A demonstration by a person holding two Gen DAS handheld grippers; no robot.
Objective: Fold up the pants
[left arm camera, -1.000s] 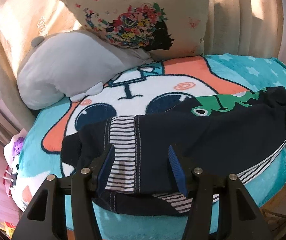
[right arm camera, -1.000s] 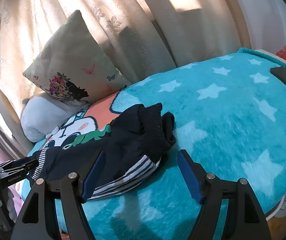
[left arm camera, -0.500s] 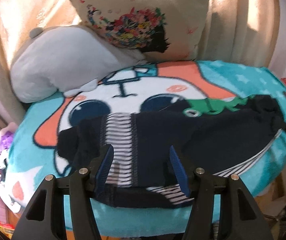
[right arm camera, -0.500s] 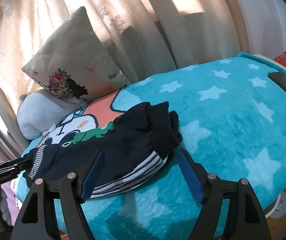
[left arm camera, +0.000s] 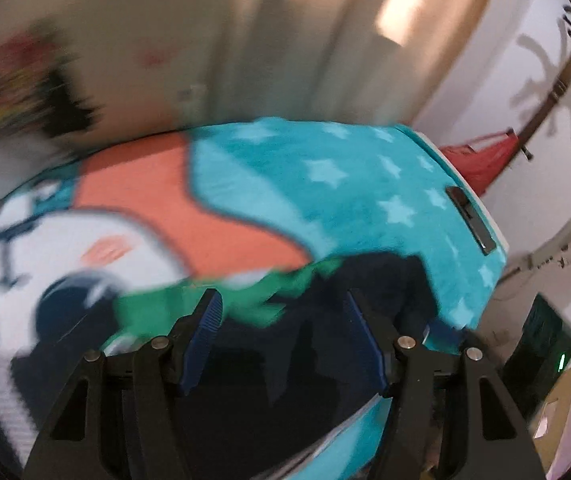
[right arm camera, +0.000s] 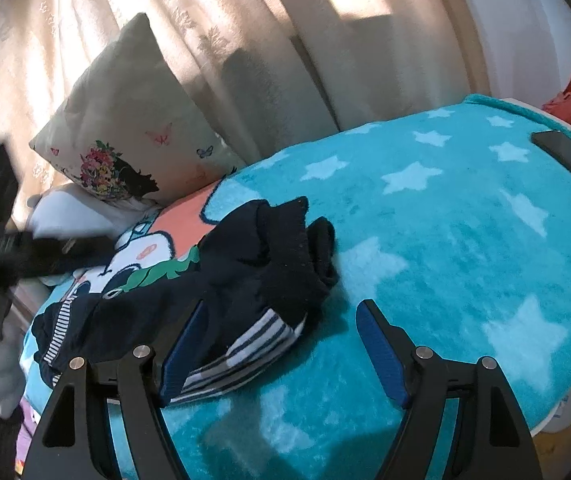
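Sunlit curtains [right arm camera: 245,60] hang behind a bed whose turquoise star blanket [right arm camera: 465,220] carries rumpled navy pants [right arm camera: 245,264] with striped trim and a green print, both tools, left [left arm camera: 281,336] and right [right arm camera: 281,350], gaping empty above them.

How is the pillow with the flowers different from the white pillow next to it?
The flower pillow stands tilted up on a corner against the curtain; the white pillow lies low at its foot. The flower pillow is cream with printed flowers and butterflies; the white pillow looks plain. The flower pillow shows whole; the white pillow is partly hidden behind the blurred left gripper. Both sit at the far end of the star blanket.
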